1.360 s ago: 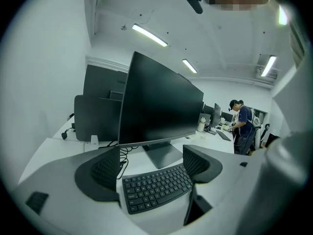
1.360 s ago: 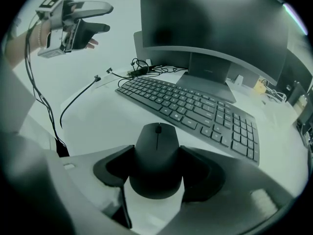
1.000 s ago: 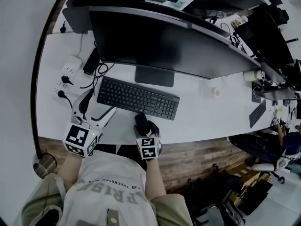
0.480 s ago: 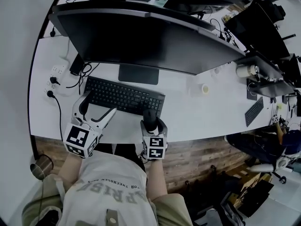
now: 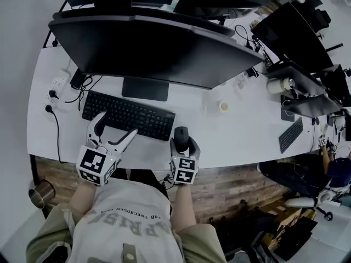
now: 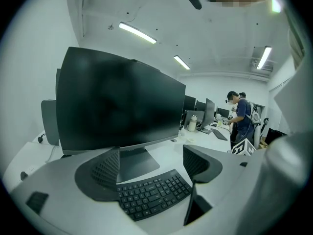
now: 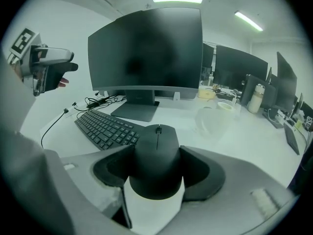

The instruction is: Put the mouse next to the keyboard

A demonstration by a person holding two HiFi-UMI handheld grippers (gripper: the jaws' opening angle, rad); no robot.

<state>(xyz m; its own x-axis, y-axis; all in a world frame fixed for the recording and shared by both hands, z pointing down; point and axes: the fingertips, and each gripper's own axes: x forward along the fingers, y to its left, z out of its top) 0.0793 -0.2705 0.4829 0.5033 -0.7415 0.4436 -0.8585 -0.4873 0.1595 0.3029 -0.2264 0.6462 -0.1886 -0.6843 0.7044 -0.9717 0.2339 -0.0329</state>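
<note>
The black mouse is gripped by the right gripper: its jaws are set wide, and one dark pad is pressed against each flank of the mouse, whose scroll wheel faces away from the camera. In the head view, the mouse is seen over the white desk, just beside the right end of the keyboard and apart from it by a narrow gap; whether its underside rests on the desk cannot be told. The left gripper is held with its jaws spread apart and nothing pinched between them. In the left gripper view, only the keyboard and the foot of the monitor are seen through the gap, farther off, and neither pad is touching anything. From above, this gripper is seen by the front edge of the keyboard, toward its left half. Both grippers are carried in the person's hands at the near edge of the desk, well apart from each other.
</note>
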